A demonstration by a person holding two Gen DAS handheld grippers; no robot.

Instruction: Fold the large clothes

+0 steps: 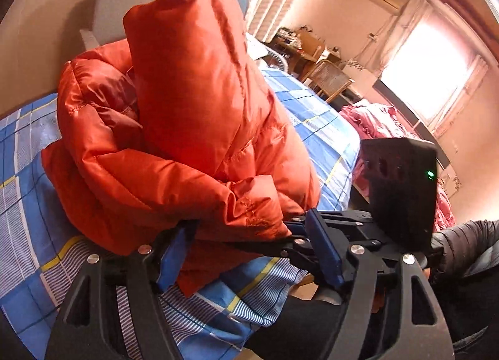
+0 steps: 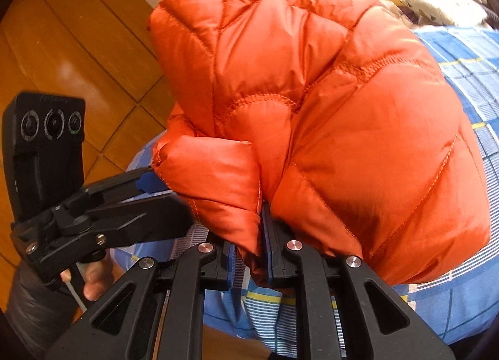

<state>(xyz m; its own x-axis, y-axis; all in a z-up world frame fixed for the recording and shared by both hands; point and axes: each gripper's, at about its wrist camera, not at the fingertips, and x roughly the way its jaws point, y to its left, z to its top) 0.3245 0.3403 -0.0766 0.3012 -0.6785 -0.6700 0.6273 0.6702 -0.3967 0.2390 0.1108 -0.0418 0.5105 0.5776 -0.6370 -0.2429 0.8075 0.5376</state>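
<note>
A puffy orange quilted jacket (image 1: 193, 117) lies bundled on the bed, one part standing up in a tall fold. In the left wrist view my left gripper (image 1: 249, 219) stands open at the jacket's near hem. The left blue pad (image 1: 170, 260) rests against the fabric and the right pad (image 1: 322, 251) stands apart from it. In the right wrist view the jacket (image 2: 343, 110) fills the frame, and my right gripper (image 2: 249, 235) is shut on a small fold of its edge. The right gripper (image 1: 299, 223) also reaches in from the right in the left wrist view. My left gripper (image 2: 165, 198) shows at the left in the right wrist view.
The bed carries a blue plaid sheet (image 1: 28, 191) and its edge runs close in front. Beside it lies yellow wooden floor (image 2: 78, 32). A pink bedding heap (image 1: 374, 120), a wicker chair (image 1: 332, 78) and a cluttered desk stand beyond. A patterned pillow (image 2: 443, 7) lies far right.
</note>
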